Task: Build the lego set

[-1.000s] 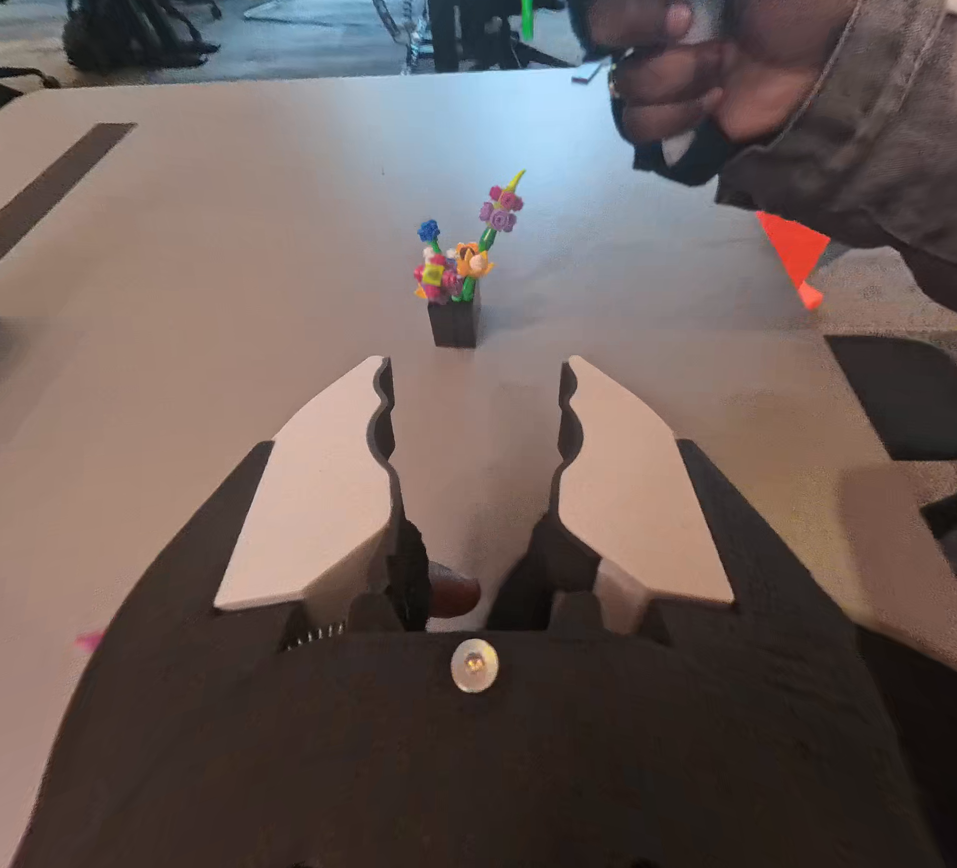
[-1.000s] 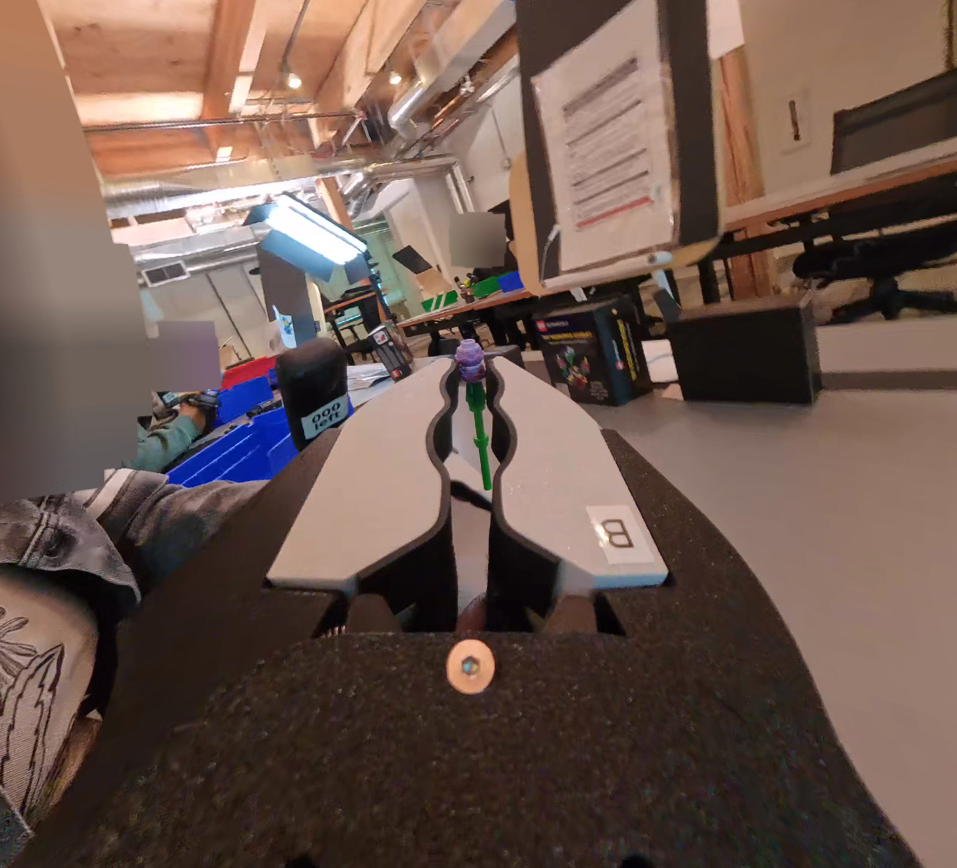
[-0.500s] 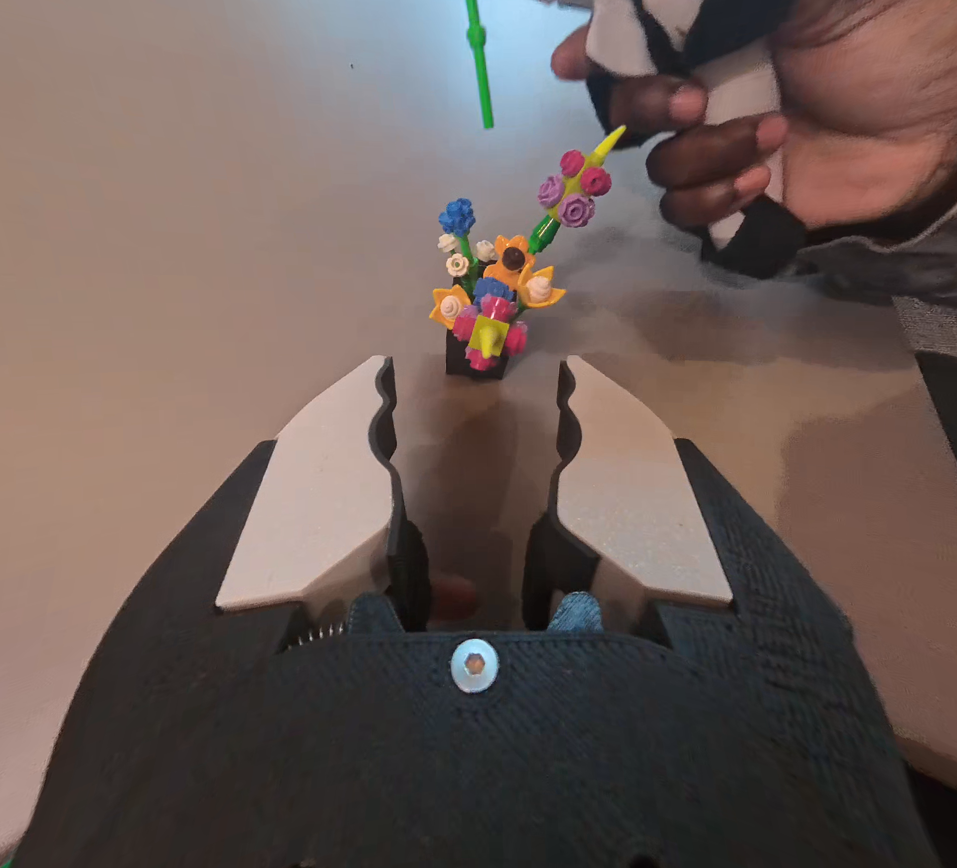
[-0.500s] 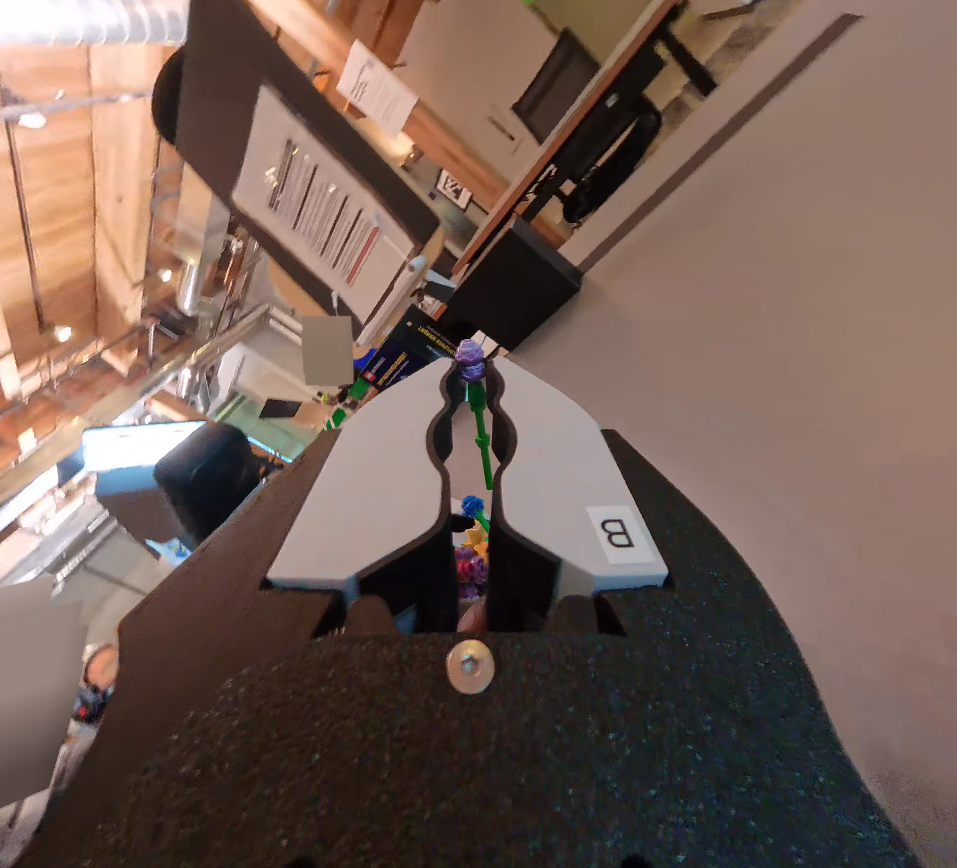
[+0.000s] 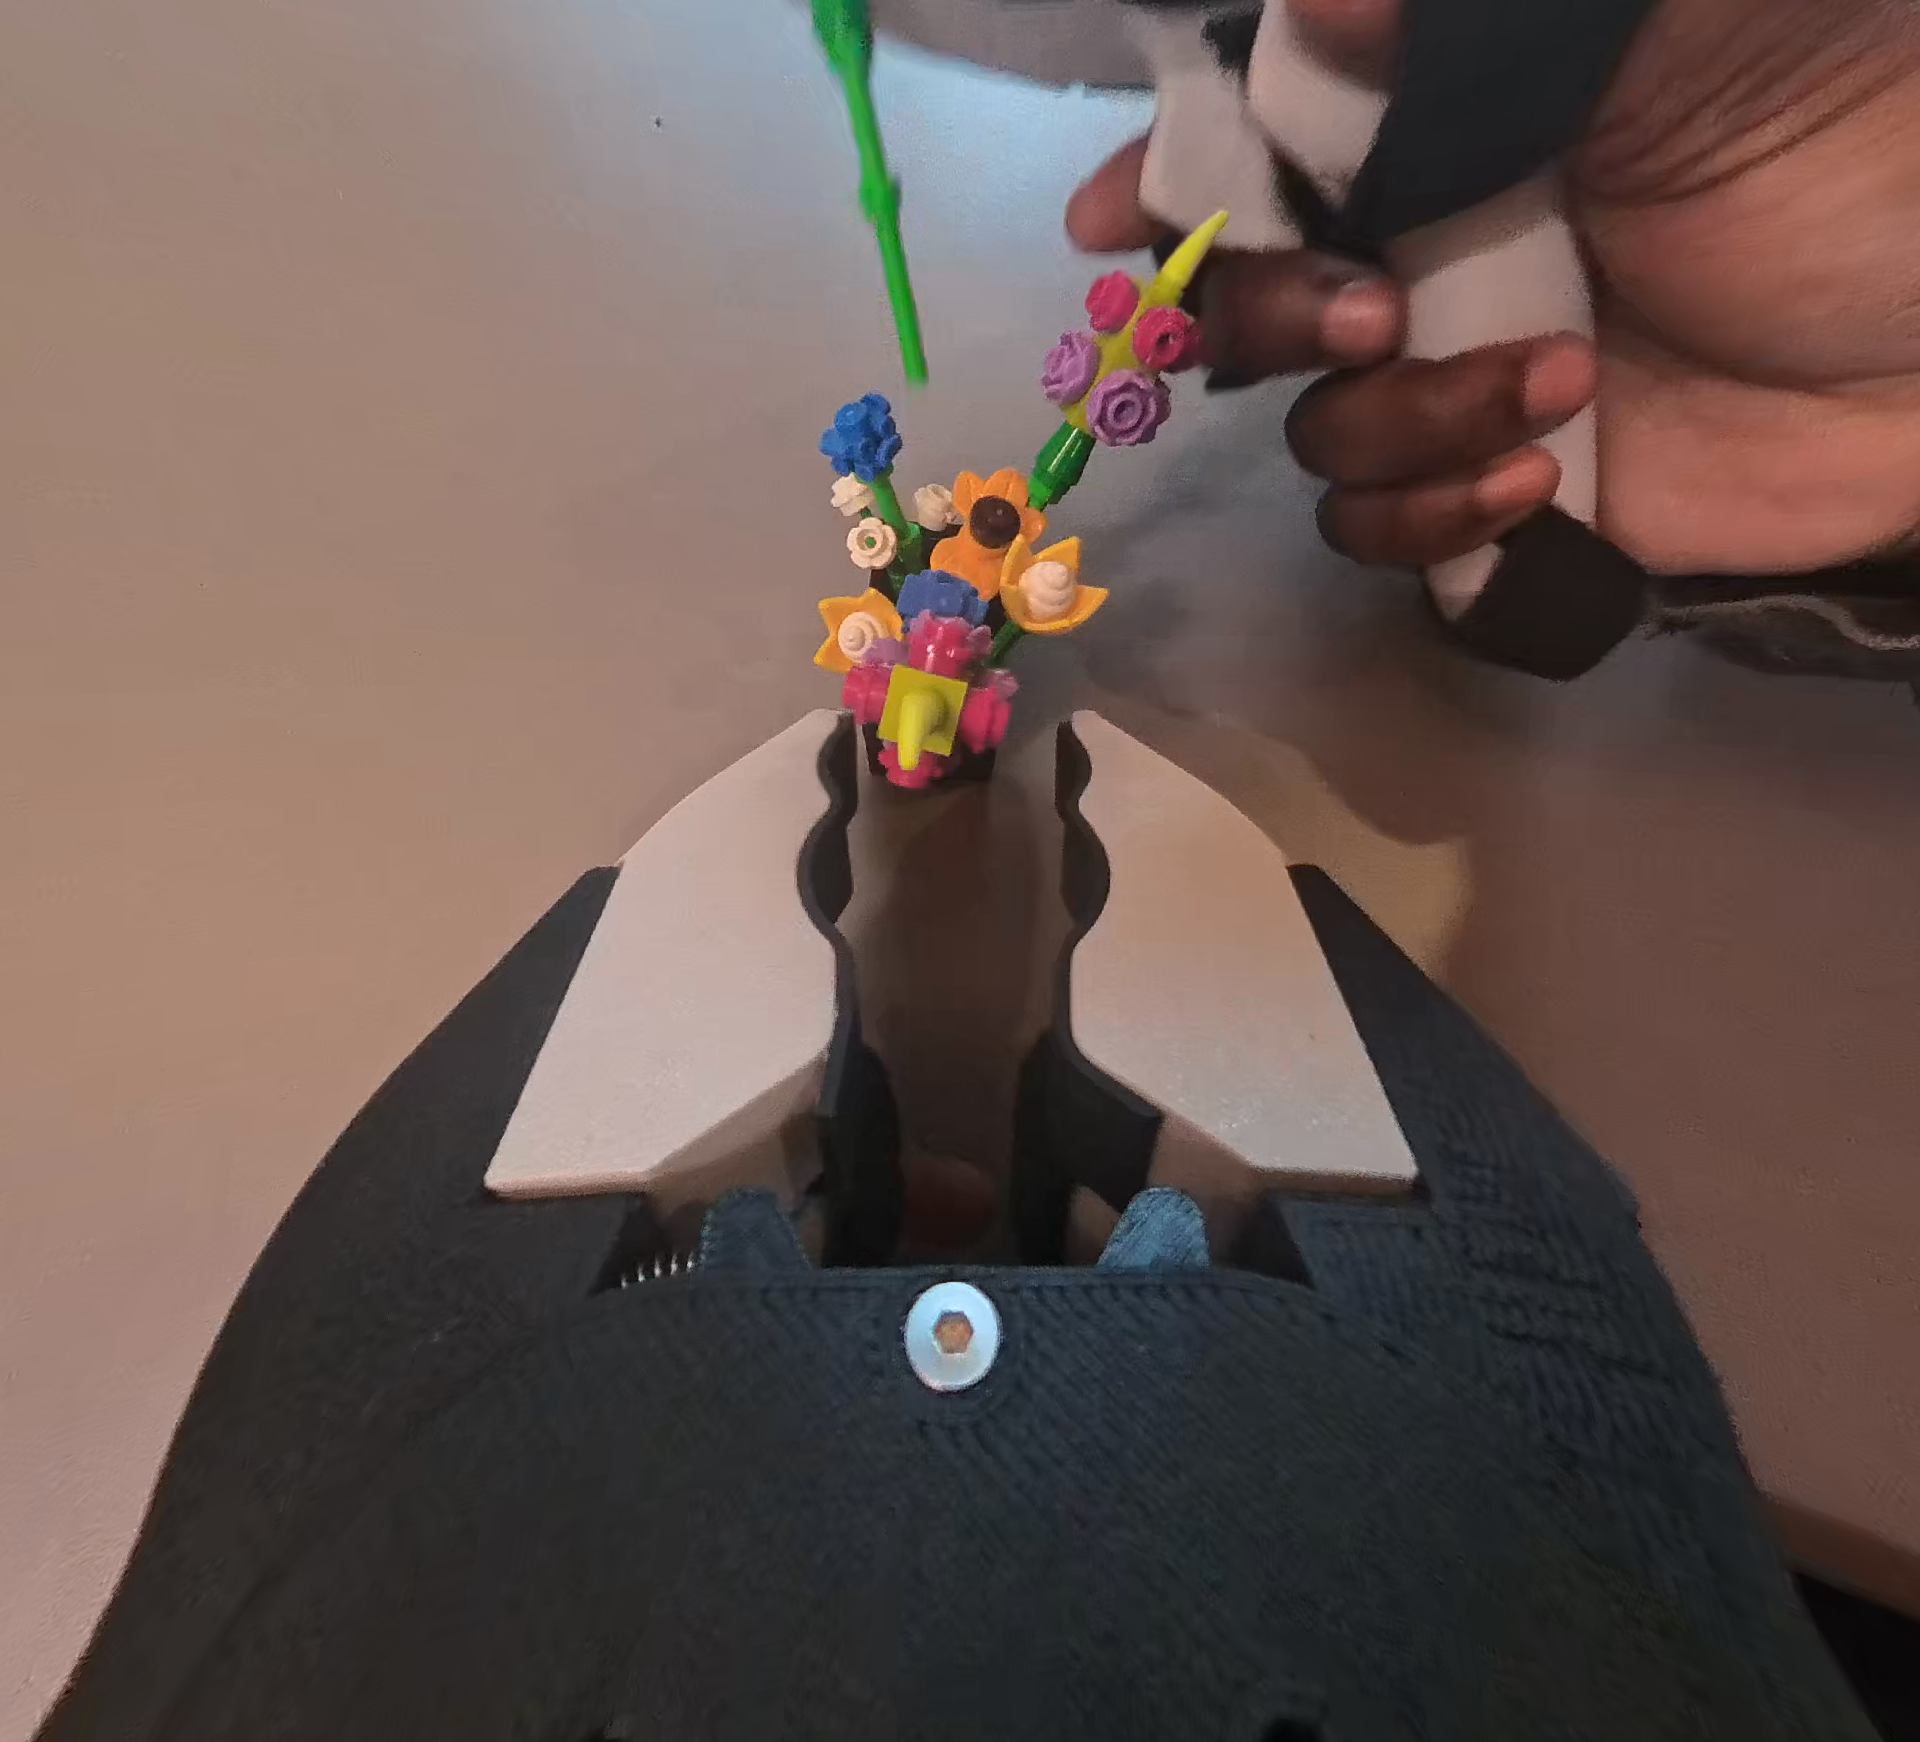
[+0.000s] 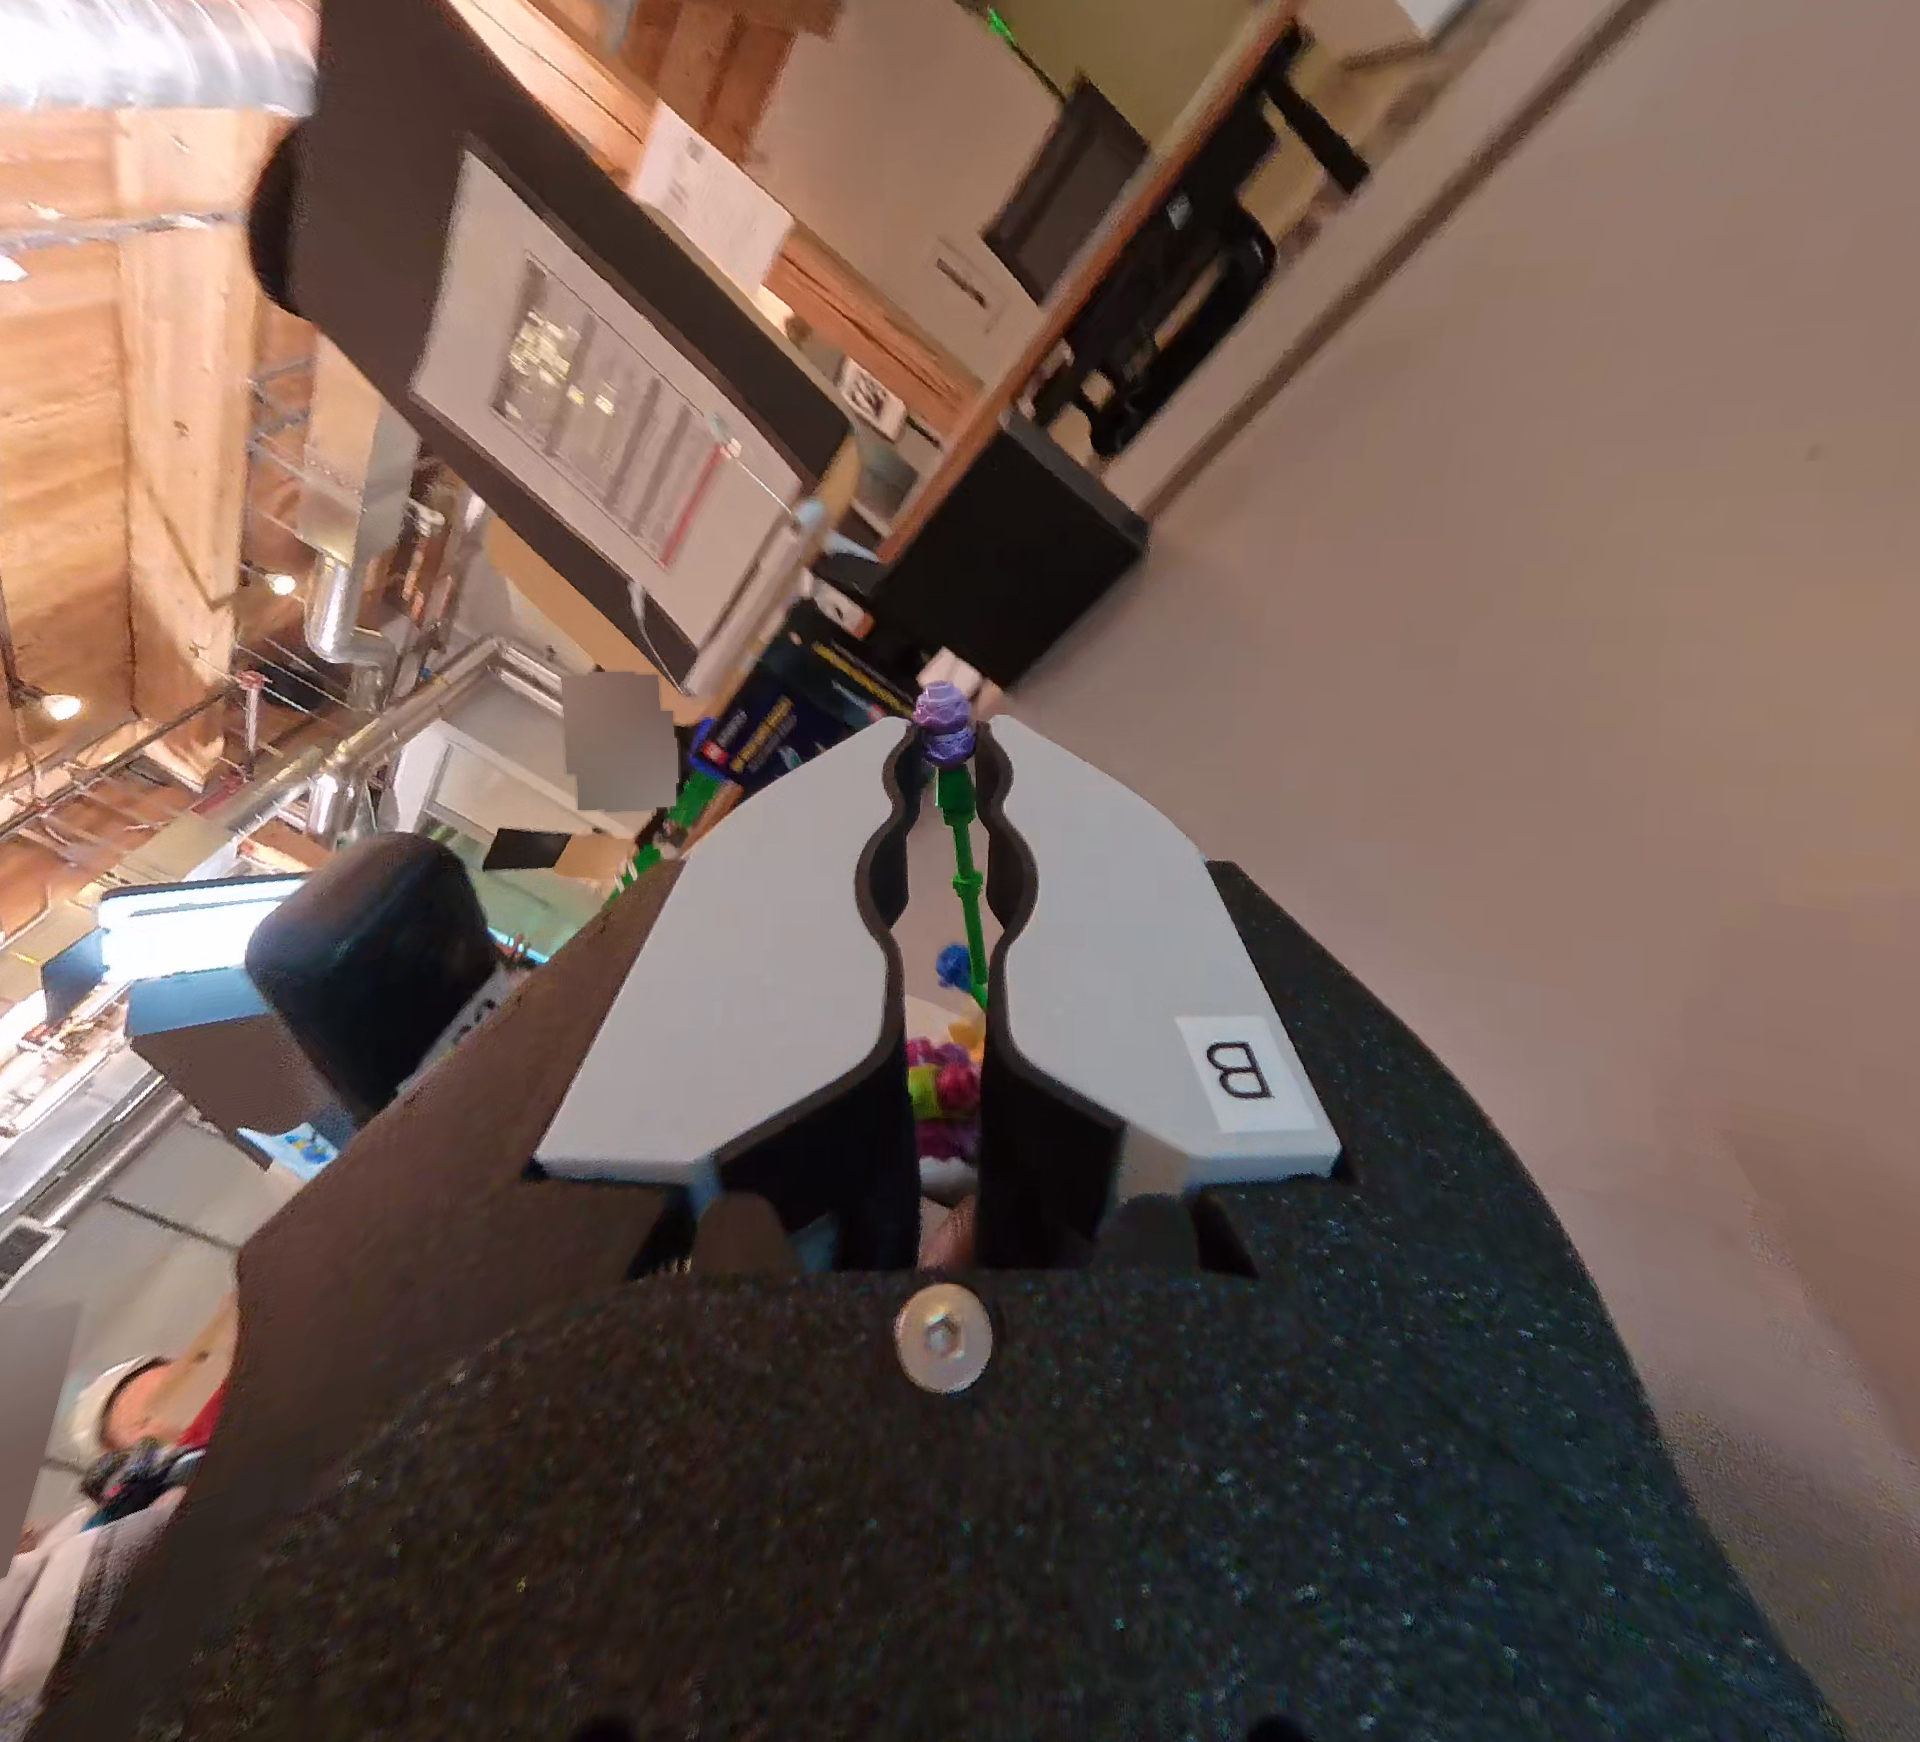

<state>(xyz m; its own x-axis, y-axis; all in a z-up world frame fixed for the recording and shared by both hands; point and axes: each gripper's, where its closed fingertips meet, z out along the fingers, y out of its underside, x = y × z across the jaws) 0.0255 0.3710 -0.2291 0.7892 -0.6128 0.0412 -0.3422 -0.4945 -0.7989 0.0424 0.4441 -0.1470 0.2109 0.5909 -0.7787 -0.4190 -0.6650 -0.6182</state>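
A lego flower bouquet [image 5: 956,570] stands in a small black pot on the grey table [image 5: 312,445]. My left gripper [image 5: 956,731] is open, its fingertips on either side of the pot at table level, with a small gap on the right. My right gripper [image 6: 945,736] is shut on a green stem with a purple flower head [image 6: 966,871]. In the left wrist view this stem [image 5: 868,165] hangs tilted above the bouquet, its lower tip just above the blue flower [image 5: 860,435]. The bouquet also shows through the right gripper's gap [image 6: 940,1084].
A hand [image 5: 1714,321] holding the right gripper is close to the right of the bouquet's tall purple and pink sprig [image 5: 1117,362]. Far across the table are a black box [image 6: 1013,570], a lego set box [image 6: 790,716] and a sign board [image 6: 582,404]. The grippers' ends are close to 11 cm from one another.
My left gripper moved forward to the pot and its fingers narrowed around it. My right gripper came lower, bringing the stem's tip close above the blue flower.
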